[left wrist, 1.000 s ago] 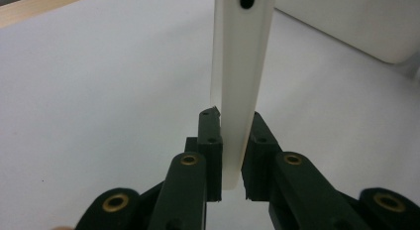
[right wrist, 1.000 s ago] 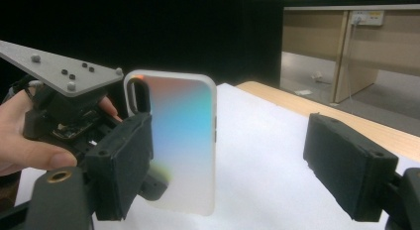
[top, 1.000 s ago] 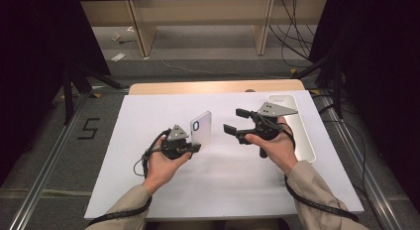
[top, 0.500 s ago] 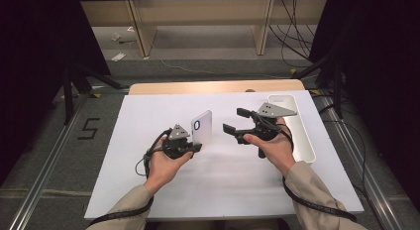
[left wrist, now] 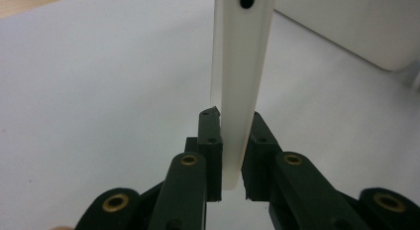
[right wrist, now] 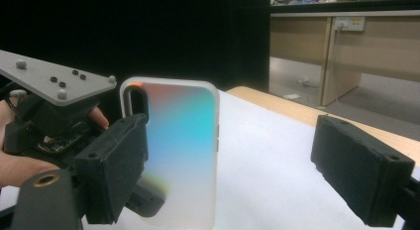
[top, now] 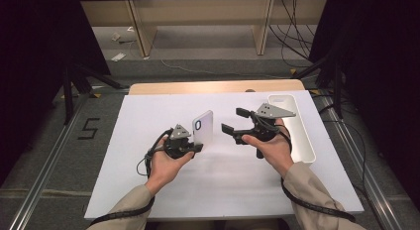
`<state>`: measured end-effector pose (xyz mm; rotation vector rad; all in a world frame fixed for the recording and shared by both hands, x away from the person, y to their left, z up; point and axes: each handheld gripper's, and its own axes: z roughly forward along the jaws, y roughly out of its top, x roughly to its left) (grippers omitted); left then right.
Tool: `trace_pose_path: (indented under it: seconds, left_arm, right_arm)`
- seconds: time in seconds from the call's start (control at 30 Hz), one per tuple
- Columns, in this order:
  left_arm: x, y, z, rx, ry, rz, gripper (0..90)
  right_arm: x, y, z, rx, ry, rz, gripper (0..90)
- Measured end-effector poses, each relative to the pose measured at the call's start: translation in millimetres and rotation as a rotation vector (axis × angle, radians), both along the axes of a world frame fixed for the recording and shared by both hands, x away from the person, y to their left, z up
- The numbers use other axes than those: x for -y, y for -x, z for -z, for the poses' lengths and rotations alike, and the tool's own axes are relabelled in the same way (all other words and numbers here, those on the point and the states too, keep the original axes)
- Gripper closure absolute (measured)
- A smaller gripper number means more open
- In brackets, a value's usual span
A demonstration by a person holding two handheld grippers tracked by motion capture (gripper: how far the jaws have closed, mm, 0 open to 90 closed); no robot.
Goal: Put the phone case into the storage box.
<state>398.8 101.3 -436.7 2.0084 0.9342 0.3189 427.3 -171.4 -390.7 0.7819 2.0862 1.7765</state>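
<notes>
- Now we hold the thin white translucent plastic phone case [top: 203, 127] upright above the middle of the white table sheet [top: 148, 116], clamped at its lower edge in our left gripper [top: 197, 147].
- In the left gripper view the two black jaws press on either face of the phone case [left wrist: 240, 81], so the grip looks firm.
- Since a second ago very little has changed: the case stays at the same spot and tilt, and our right gripper [top: 233, 121] has only edged a touch nearer.
- The right gripper stands with its jaws wide apart, just right of the case and aimed at it; its own view shows the phone case [right wrist: 181, 150] between the spread jaws.
- We judge this a handover about to begin, with the right jaws yet to close.
- The long white plastic tray [top: 307, 145] lies at the right edge, perhaps the destination.
</notes>
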Motion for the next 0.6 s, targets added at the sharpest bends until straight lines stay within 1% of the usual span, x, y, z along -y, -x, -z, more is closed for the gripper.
trace_pose_path:
  seconds: [0.4, 0.6]
  left_arm:
    - [5.6, -1.0, 0.0, -0.006, -0.001, 0.009, 80.5]
    - [9.1, -1.5, 0.6, -0.006, -0.004, 0.011, 80.5]
  right_arm:
    - [-4.1, 2.1, -0.6, 0.006, -0.002, 0.006, 12.1]
    - [-5.5, 3.1, -1.4, 0.011, -0.012, 0.016, 11.6]
